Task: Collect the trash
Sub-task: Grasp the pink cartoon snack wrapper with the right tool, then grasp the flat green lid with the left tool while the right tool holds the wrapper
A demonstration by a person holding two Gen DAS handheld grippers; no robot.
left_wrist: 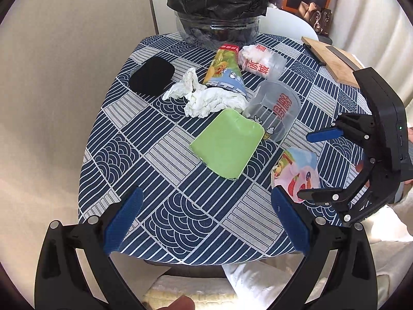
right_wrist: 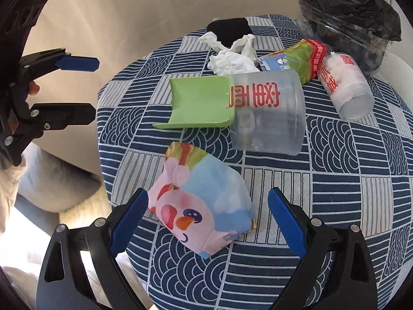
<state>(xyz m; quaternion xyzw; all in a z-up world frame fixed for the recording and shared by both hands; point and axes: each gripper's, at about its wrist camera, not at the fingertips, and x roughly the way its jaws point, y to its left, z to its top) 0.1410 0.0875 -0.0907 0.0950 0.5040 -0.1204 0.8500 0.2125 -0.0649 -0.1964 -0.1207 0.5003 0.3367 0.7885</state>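
Trash lies on a blue-and-white patterned tablecloth [left_wrist: 165, 180]: a green tray [left_wrist: 227, 144], crumpled white tissue [left_wrist: 206, 98], a colourful snack bag [left_wrist: 227, 69], two clear plastic cups [left_wrist: 273, 108] and a pink cartoon wrapper [right_wrist: 201, 204]. A bin lined with a black bag [left_wrist: 216, 13] stands at the far edge. My left gripper [left_wrist: 206, 217] is open above the near table edge, empty. My right gripper [right_wrist: 206, 222] is open with the pink wrapper between its fingers, apart from the pads.
A black round pad [left_wrist: 152, 75] lies at the far left of the table. A wooden board [left_wrist: 333, 59] sits at the far right. A white chair [left_wrist: 289, 23] stands behind the bin. A beige wall is at the left.
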